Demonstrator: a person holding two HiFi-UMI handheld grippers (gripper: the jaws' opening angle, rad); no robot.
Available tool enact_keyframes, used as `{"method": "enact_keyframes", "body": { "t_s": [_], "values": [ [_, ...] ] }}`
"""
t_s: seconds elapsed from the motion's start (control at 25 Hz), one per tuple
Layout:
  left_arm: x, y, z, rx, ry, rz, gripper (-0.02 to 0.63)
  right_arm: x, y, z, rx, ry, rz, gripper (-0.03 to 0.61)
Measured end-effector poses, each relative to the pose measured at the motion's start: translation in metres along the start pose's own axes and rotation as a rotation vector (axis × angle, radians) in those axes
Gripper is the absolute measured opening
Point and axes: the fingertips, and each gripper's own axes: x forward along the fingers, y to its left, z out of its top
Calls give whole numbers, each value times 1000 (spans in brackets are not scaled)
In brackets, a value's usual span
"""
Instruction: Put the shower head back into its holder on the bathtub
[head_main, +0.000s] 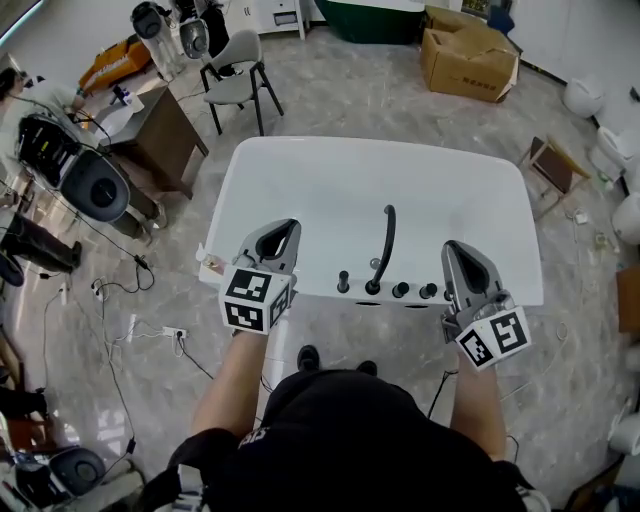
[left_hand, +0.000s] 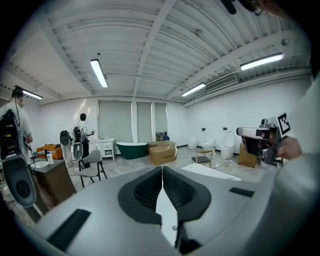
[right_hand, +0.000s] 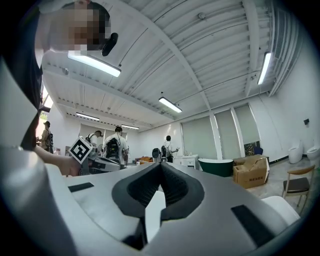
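The white bathtub (head_main: 300, 180) lies crosswise below me. A slim black shower head (head_main: 386, 240) stands up from the fittings on the near rim, beside a row of black knobs (head_main: 400, 290). My left gripper (head_main: 288, 230) hovers over the rim's left part, and my right gripper (head_main: 452, 250) is over the right end of the knobs. Both are apart from the shower head. In the left gripper view the left gripper (left_hand: 162, 168) is shut with nothing in it. In the right gripper view the right gripper (right_hand: 161, 164) is likewise shut on nothing. Both point roughly level across the room.
A grey chair (head_main: 236, 75) and a brown desk (head_main: 160, 125) stand beyond the tub's left end. A cardboard box (head_main: 468, 58) sits at the back right and a small wooden stool (head_main: 553, 168) at the right. Cables and equipment (head_main: 70, 170) litter the floor on the left. People (right_hand: 112, 145) stand far off.
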Motion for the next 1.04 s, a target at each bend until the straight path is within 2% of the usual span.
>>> {"method": "enact_keyframes", "body": {
  "t_s": [0.16, 0.56, 1.04],
  "values": [
    [-6, 11, -3, 0, -17, -3, 20, 10, 19, -7, -24, 17, 0, 11],
    [-1, 21, -7, 3, -25, -46, 20, 31, 47, -22, -10, 59, 5, 11],
    [-3, 26, -16, 7, -4, -51, 20, 33, 55, -30, 15, 77, 6, 11]
  ]
}}
